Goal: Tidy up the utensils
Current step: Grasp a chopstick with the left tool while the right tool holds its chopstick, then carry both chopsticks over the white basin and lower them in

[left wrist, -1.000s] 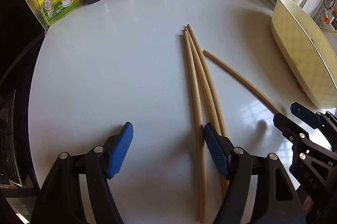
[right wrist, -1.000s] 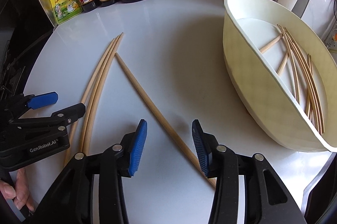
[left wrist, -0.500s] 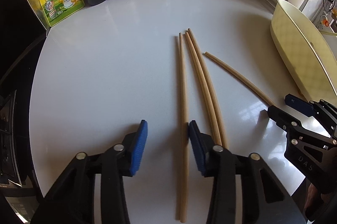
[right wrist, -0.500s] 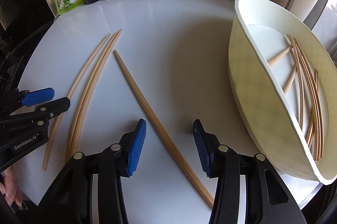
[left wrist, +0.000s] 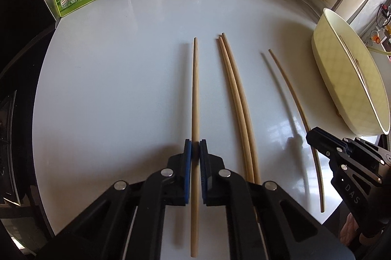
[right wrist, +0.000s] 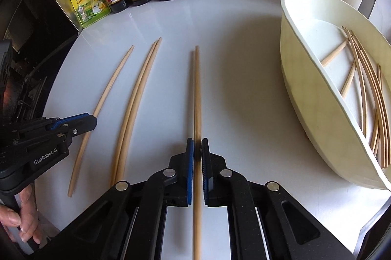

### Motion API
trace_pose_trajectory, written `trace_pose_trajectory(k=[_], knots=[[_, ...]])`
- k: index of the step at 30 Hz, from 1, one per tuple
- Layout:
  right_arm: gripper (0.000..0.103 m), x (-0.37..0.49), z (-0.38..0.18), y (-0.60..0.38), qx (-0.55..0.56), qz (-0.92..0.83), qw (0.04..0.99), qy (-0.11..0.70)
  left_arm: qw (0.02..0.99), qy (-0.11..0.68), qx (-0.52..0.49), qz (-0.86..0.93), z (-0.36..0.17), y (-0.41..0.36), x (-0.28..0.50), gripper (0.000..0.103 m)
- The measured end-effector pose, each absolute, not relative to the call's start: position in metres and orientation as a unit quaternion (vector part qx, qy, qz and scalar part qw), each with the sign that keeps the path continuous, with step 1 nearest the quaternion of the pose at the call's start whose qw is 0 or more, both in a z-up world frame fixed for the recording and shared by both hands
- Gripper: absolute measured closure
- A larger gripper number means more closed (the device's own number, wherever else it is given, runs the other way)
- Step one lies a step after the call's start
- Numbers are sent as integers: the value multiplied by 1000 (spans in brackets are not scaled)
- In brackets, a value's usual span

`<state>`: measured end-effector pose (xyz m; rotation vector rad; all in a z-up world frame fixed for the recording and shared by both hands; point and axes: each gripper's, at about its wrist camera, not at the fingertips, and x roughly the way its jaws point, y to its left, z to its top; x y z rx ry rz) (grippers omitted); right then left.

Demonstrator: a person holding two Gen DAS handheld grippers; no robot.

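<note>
White counter (left wrist: 117, 89); cream basin (right wrist: 308, 94) at right, chopsticks laid inside. Left gripper (left wrist: 195, 150) just clamped tight on one chopstick (left wrist: 195, 94); right gripper (right wrist: 197, 147) likewise on another (right wrist: 197, 94). A pair (left wrist: 235, 98) is left lying between them.

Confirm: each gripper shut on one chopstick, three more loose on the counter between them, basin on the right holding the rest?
Not three. The right wrist view shows two loose chopsticks between the left gripper and right gripper. The rest holds.
</note>
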<state>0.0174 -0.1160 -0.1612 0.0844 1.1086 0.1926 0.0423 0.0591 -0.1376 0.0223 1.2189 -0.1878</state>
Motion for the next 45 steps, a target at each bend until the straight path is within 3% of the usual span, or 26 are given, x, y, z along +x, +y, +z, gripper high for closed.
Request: trace_pose_trajectory(k=[12, 23, 33, 45], knots=[[97, 12, -94, -132, 73, 117, 872, 470, 837, 538, 7, -95, -80, 39, 42, 96], [97, 14, -39, -246, 65, 49, 898, 432, 858, 490, -24, -150, -23, -76, 66, 96], [97, 38, -55, -326, 56, 34, 887, 456, 846, 510, -29, -153, -41, -173, 82, 96], [97, 63, -87, -351, 70, 46, 870, 486, 831, 539, -22, -136, -65, -214, 96, 95]])
